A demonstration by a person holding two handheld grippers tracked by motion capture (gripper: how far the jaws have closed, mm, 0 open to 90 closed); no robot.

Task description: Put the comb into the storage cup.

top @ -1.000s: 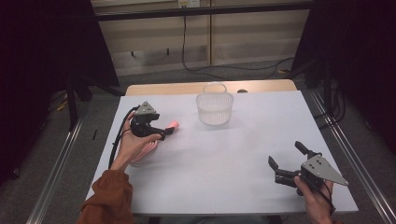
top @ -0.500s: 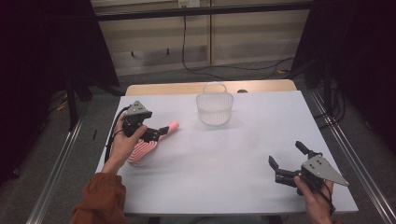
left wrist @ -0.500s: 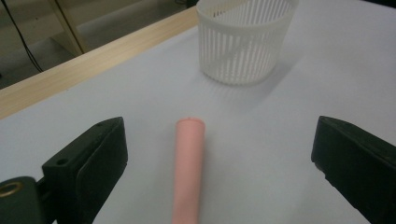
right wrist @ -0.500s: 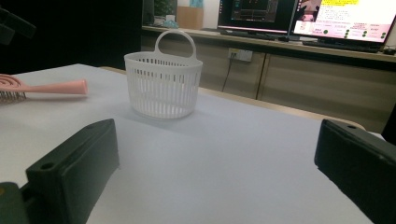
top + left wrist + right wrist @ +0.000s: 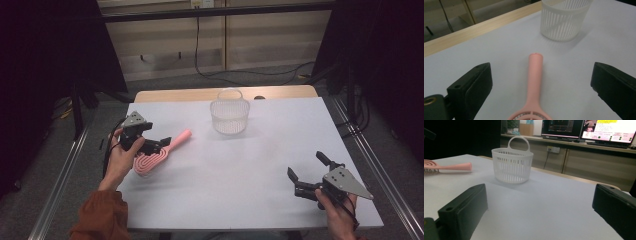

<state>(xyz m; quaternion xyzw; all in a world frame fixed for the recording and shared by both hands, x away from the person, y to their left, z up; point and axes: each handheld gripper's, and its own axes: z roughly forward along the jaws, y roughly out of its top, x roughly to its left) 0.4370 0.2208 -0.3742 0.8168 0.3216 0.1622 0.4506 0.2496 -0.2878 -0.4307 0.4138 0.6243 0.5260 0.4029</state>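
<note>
A pink hairbrush point(image 5: 149, 164) lies flat on the white table at the left, its handle point(image 5: 535, 75) pointing toward a white slatted basket point(image 5: 230, 117) that stands upright at the far middle. My left gripper point(image 5: 159, 139) hovers just over the brush head. Its jaws have just been opening and now stand wide apart; the handle runs between them and neither pad touches it. My right gripper point(image 5: 306, 167) rests open near the front right corner, with nothing between its jaws. From there the basket point(image 5: 512, 166) and the brush point(image 5: 451, 166) show far off.
The white table top point(image 5: 240, 170) ends in a wooden strip point(image 5: 190, 95) at the far side. Metal rails run along both sides. Monitors point(image 5: 609, 130) stand on a counter beyond the table. A cable trails from the left gripper.
My left hand has drawn back to the left along the brush, which now lies uncovered on the table with its head by the jaws. The right gripper has kept still.
</note>
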